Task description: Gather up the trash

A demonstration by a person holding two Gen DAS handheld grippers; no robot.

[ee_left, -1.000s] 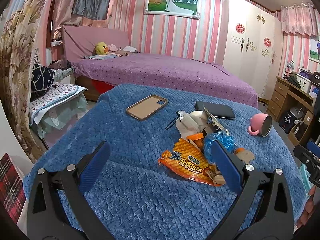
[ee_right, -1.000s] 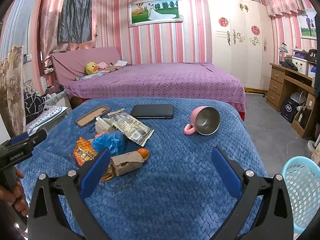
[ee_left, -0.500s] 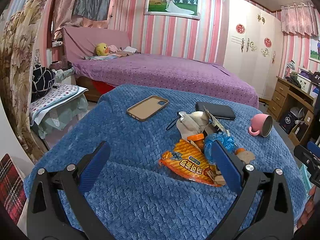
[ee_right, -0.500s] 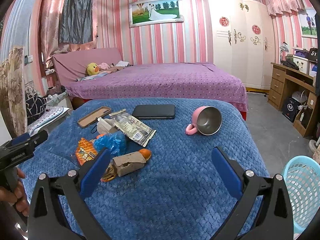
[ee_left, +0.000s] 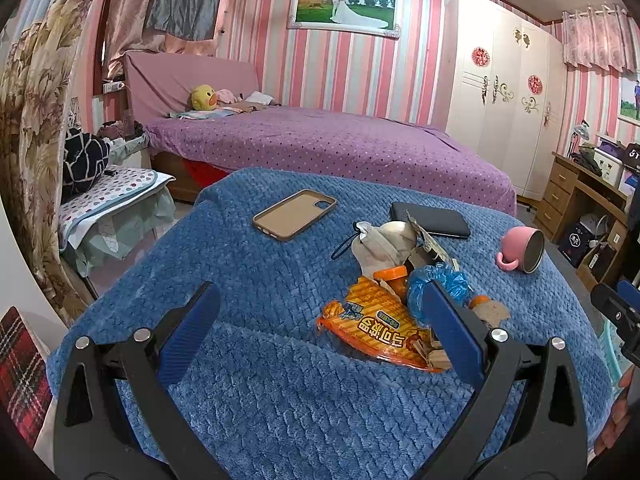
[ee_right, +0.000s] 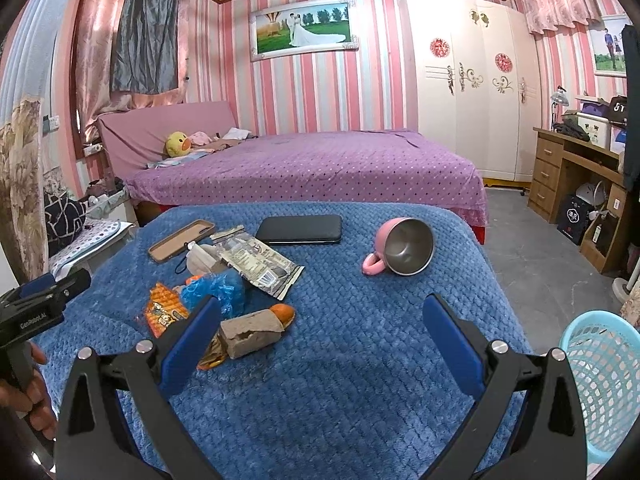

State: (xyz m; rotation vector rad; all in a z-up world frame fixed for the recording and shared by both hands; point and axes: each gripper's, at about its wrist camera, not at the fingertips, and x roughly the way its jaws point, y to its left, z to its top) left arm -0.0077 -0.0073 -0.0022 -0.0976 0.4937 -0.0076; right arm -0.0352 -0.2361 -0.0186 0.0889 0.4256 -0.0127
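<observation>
A pile of trash lies on the blue blanket [ee_left: 280, 400]: an orange snack wrapper [ee_left: 376, 324], a crumpled blue plastic bag [ee_left: 438, 280], a beige pouch [ee_left: 380, 246], a silver foil packet [ee_right: 260, 264] and a brown paper roll [ee_right: 252, 332]. My left gripper [ee_left: 320, 328] is open and empty, just short of the wrapper. My right gripper [ee_right: 320, 336] is open and empty, to the right of the pile, its left finger beside the brown roll. A light blue mesh basket [ee_right: 600, 380] stands at the lower right.
A tan phone case [ee_left: 294, 214], a black phone [ee_left: 430, 220] and a tipped pink mug [ee_right: 404, 248] lie on the blanket behind the trash. A purple bed [ee_right: 320, 168] stands beyond. A desk [ee_right: 580, 184] is at the right, a chair [ee_left: 112, 200] at the left.
Both grippers have stayed open. The right gripper has crept slightly forward toward the pile; the left has barely moved.
</observation>
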